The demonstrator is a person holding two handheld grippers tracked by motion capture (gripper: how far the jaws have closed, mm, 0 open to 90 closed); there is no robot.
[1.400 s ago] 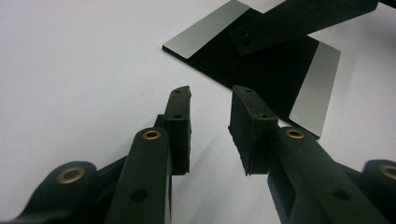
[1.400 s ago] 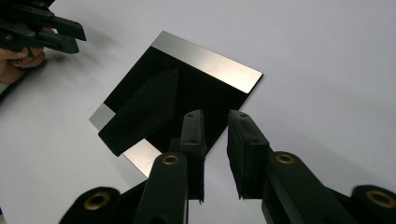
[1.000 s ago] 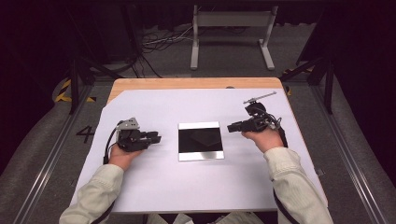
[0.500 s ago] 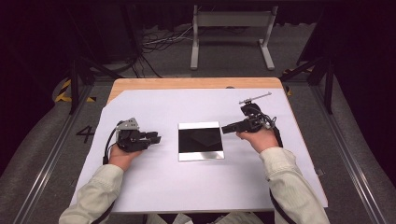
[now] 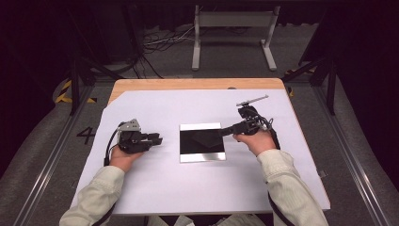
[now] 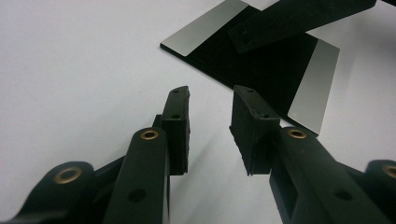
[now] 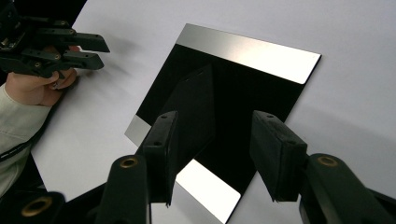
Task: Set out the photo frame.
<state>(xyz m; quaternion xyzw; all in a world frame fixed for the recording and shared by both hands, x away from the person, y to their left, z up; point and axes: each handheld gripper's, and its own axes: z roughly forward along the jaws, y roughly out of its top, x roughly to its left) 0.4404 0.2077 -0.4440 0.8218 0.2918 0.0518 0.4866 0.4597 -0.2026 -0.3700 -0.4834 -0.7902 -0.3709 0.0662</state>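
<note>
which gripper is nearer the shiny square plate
Right. The right gripper reaches over the mirror plate at its right edge, jaws just opening, nothing between them. The left gripper rests apart on the paper to its left.

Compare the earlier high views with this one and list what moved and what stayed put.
The right gripper swung in from the table's right side toward the middle, and its tips now hang over the right edge of the shiny square plate. Its jaws have just been opening, with nothing between them. The left gripper, open and empty, rests in the same spot left of the plate, which has not shifted.
</note>
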